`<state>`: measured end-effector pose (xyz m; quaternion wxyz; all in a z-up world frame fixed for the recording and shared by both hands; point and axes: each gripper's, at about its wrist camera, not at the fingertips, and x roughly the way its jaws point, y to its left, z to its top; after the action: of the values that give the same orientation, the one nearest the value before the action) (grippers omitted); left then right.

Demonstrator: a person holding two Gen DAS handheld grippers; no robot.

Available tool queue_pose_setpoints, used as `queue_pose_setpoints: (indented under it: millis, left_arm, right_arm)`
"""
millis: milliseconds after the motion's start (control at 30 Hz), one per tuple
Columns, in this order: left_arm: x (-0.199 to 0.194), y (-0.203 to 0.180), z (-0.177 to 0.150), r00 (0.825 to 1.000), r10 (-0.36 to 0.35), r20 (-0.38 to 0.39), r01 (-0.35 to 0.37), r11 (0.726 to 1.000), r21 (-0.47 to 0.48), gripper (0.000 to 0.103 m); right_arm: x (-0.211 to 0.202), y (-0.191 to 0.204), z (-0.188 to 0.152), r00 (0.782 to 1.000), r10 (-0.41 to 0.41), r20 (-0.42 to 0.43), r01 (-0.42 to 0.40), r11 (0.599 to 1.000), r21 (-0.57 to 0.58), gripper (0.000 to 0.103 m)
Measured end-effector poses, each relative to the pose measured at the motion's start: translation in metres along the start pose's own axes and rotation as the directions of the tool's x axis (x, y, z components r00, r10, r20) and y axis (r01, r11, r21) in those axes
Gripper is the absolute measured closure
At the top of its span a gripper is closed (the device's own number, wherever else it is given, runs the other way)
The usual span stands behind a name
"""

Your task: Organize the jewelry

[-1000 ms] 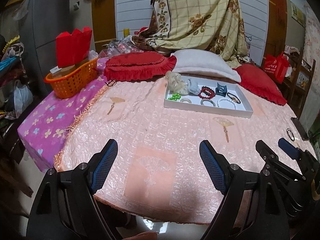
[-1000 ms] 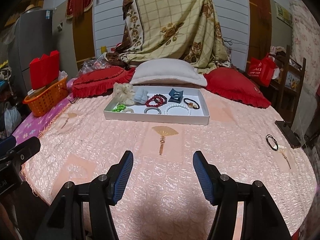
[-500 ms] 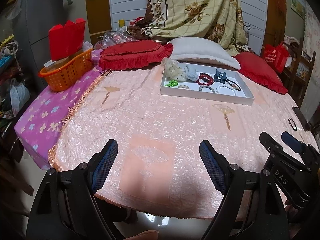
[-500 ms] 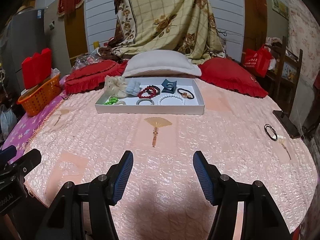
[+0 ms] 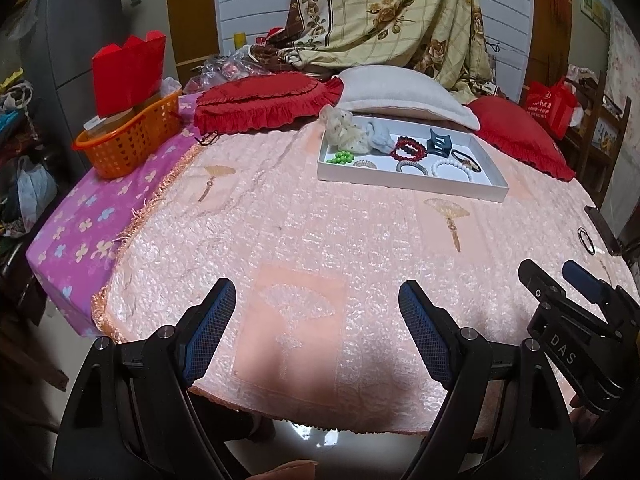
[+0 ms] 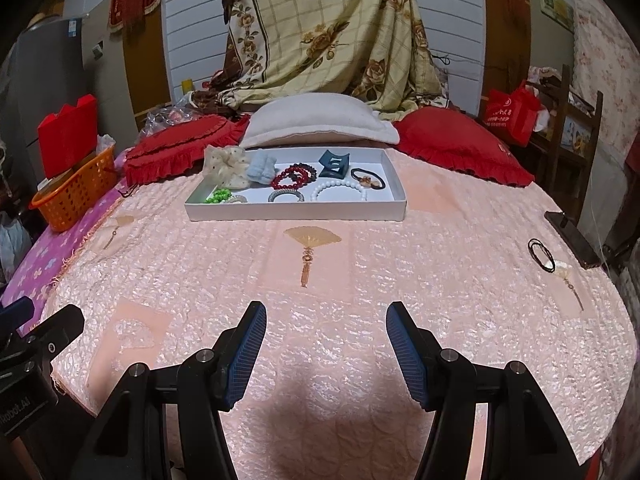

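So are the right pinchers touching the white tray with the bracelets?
Apart. In the right wrist view the right gripper is open and empty, low in the picture, and a wide stretch of pink bedspread lies between it and the white tray.

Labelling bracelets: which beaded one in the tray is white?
The white bead bracelet, at the tray's front edge, right of the grey one. The other beaded ones are dark red and green.

White slatted wall (image 6: 188, 32), floral blanket (image 6: 332, 28) hung, grey fridge (image 5: 76, 28) left
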<state>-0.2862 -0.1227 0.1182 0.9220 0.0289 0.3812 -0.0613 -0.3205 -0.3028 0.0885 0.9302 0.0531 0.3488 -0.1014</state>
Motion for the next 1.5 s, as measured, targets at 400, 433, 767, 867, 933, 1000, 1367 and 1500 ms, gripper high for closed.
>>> queue_pose_setpoints:
  millis: [400,433,767,867,933,1000,1367,1500]
  left_arm:
    - [0.009,-0.003,-0.001,0.999,-0.007,-0.033,0.008,1.0,0.006,0.019]
    - [0.01,-0.003,-0.001,0.999,-0.008,-0.035,0.008,1.0,0.006,0.019]
    - [0.016,-0.005,-0.002,0.998,-0.024,-0.062,0.025,1.0,0.004,0.019]
    - [0.016,-0.005,-0.003,0.998,-0.021,-0.063,0.021,1.0,0.001,0.019]
    - [0.016,-0.004,-0.003,0.998,-0.017,-0.062,0.017,1.0,0.0,0.019]
    - [0.016,-0.004,-0.003,0.998,-0.016,-0.061,0.016,1.0,-0.002,0.019]
    - [0.02,-0.003,-0.005,0.998,-0.007,-0.07,0.007,1.0,-0.003,0.019]
    - [0.021,-0.004,-0.005,0.997,-0.006,-0.074,0.006,1.0,-0.003,0.019]
  right_arm:
    - [0.006,-0.001,-0.002,1.0,0.001,-0.024,0.0,1.0,0.011,0.043]
    - [0.006,-0.001,-0.001,1.0,0.001,-0.025,0.0,1.0,0.011,0.043]
    - [0.008,-0.002,-0.002,1.0,-0.002,-0.029,0.002,1.0,0.018,0.043]
    - [0.008,-0.003,-0.002,1.0,-0.004,-0.027,0.004,1.0,0.02,0.043]
    - [0.008,-0.003,-0.002,1.0,-0.004,-0.029,0.004,1.0,0.021,0.043]
    - [0.008,-0.003,-0.003,1.0,-0.004,-0.03,0.005,1.0,0.02,0.043]
    - [0.012,-0.002,-0.005,0.999,-0.001,-0.039,0.002,1.0,0.016,0.043]
    - [0.013,-0.002,-0.006,0.999,-0.001,-0.041,0.002,1.0,0.016,0.043]
